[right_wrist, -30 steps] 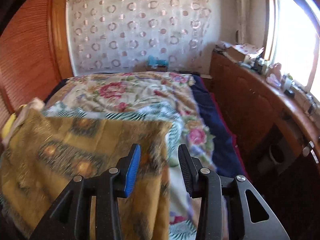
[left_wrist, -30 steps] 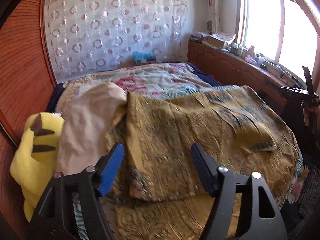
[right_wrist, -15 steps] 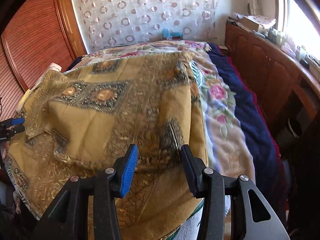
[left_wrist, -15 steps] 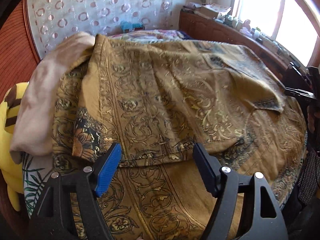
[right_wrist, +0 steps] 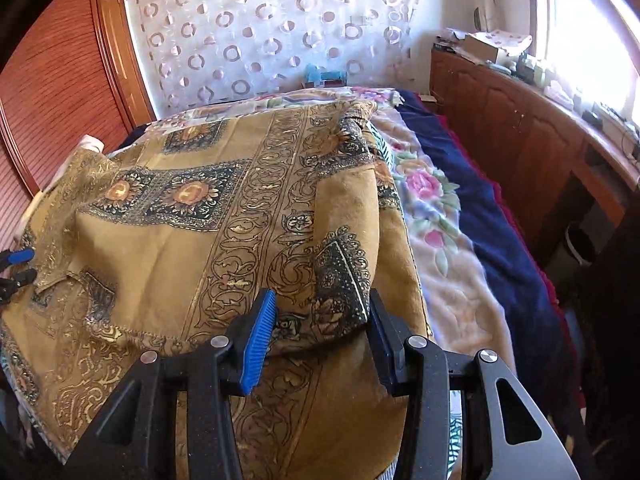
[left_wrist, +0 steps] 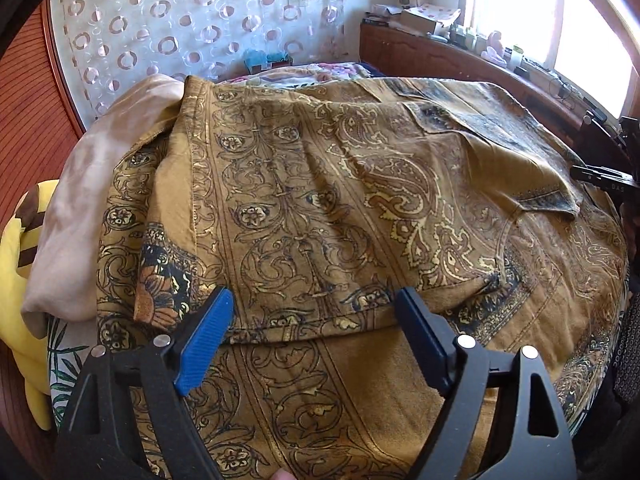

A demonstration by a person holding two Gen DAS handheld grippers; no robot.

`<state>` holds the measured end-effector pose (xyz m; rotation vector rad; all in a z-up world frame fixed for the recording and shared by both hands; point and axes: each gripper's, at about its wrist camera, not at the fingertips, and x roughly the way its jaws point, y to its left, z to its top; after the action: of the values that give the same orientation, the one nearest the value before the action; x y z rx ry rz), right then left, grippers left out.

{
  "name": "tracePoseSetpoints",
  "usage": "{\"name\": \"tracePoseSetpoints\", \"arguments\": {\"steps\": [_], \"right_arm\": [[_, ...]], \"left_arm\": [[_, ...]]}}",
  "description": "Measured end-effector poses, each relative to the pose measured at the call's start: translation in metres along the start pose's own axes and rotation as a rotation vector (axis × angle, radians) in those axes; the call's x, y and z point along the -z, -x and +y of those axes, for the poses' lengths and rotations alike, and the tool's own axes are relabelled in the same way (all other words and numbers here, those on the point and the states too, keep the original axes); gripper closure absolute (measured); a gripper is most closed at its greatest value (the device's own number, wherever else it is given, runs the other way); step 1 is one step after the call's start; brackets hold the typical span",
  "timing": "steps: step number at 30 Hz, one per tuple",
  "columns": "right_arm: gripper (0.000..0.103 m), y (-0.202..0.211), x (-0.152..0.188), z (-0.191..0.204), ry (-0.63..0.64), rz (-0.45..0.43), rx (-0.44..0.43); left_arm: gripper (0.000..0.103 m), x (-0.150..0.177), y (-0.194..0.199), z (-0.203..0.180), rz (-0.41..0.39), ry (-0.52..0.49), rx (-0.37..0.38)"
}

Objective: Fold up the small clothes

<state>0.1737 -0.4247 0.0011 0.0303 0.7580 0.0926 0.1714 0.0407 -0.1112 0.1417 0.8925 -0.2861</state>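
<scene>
**Patterned garment spread on the bed, both grippers over its near hem**

Left wrist view: looks down on a mustard-gold patterned garment (left_wrist: pixel 328 208) lying folded over itself across the bed, its stitched near hem running between the two blue pads. Left gripper (left_wrist: pixel 316 330) set with jaws wide apart, having just been opening further; hem lies below and between the pads, neither pad pressing on it. To the left, a pale beige cloth (left_wrist: pixel 92 200) draped beside and partly under the garment's edge, and past it a yellow plush toy (left_wrist: pixel 16 280) with brown stripes. At the far right edge, black parts of the other gripper just visible against the cloth. Behind, a sheer curtain with ring pattern (left_wrist: pixel 192 20) and a wooden cabinet (left_wrist: pixel 440 60) under the bright window, cluttered on top.

Right wrist view: same garment (right_wrist: pixel 192 232) seen from its other side, covering the left and middle of the bed, with a folded corner bunched up near the pads. Right gripper (right_wrist: pixel 322 322) partly open, the bunched fold sitting between the blue pad and the dark one; cannot tell whether the pads actually press on the cloth. At the far left edge, the left gripper's blue tip next to the garment's collar-like edge. Right of the garment, a floral blanket (right_wrist: pixel 428 208) and a navy cover (right_wrist: pixel 488 208) lie bare along the bed, with the wooden cabinet beyond.
</scene>
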Motion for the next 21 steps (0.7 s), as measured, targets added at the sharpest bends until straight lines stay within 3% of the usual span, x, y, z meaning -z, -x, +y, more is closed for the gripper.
{"name": "tracePoseSetpoints", "arguments": {"steps": [10, 14, 17, 21], "right_arm": [[0.056, -0.035, 0.025, 0.041, 0.034, -0.010, 0.028], [0.056, -0.038, 0.025, 0.044, 0.036, -0.011, 0.035], [0.056, -0.039, 0.025, 0.044, 0.035, -0.011, 0.032], [0.056, -0.038, 0.026, 0.043, 0.029, -0.013, 0.025]], "left_arm": [[0.019, 0.002, 0.003, 0.002, -0.003, 0.005, -0.011], [0.019, 0.010, 0.015, 0.012, -0.012, 0.082, -0.023], [0.019, 0.021, 0.033, 0.025, -0.068, 0.153, -0.005], [0.023, 0.029, 0.059, 0.040, -0.151, 0.203, -0.059]]}}
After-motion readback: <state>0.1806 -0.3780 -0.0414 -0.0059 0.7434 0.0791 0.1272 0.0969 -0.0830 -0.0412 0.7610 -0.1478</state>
